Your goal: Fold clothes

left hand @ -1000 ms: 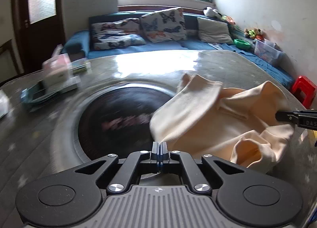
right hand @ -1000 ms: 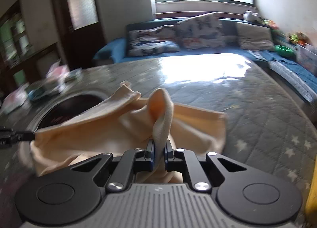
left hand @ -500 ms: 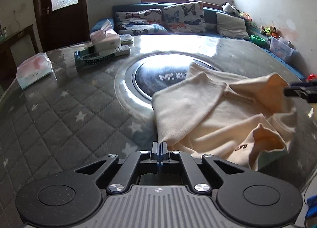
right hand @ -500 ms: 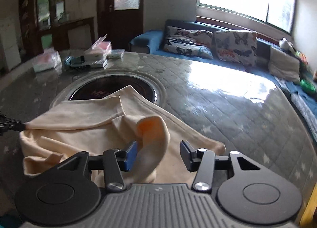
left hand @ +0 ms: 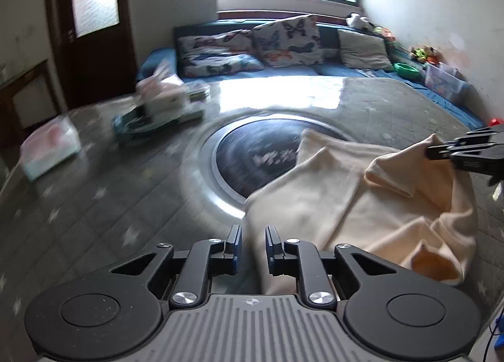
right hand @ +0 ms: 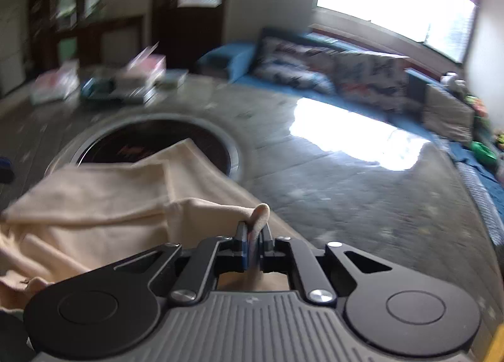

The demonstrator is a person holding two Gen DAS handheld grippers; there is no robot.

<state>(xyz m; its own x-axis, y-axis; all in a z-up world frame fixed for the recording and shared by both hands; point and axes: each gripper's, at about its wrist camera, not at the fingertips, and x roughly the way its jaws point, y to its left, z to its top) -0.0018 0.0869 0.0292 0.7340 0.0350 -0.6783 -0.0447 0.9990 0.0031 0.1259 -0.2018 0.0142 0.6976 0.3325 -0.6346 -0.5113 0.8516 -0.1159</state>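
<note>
A cream garment [left hand: 356, 201] lies crumpled on the grey quilted table [left hand: 94, 204], partly over the round dark inset [left hand: 252, 154]. My left gripper [left hand: 251, 236] is open a little, its jaws on either side of the garment's near left edge without pinching it. My right gripper [right hand: 253, 234] is shut on a fold of the cream garment [right hand: 126, 201] and holds it raised. The right gripper also shows in the left wrist view [left hand: 453, 151], at the garment's far right corner.
Tissue boxes [left hand: 50, 147] and a stack of items [left hand: 160, 106] sit at the table's far left. A blue sofa with butterfly cushions [left hand: 283, 40] lies beyond the table. A dark door [left hand: 91, 25] is at the back left. Bins and toys [left hand: 441, 75] line the right wall.
My left gripper has opened and let go of the garment's edge. My right gripper, open half a second ago, has shut on a fold of the garment. Both cameras are moving.
</note>
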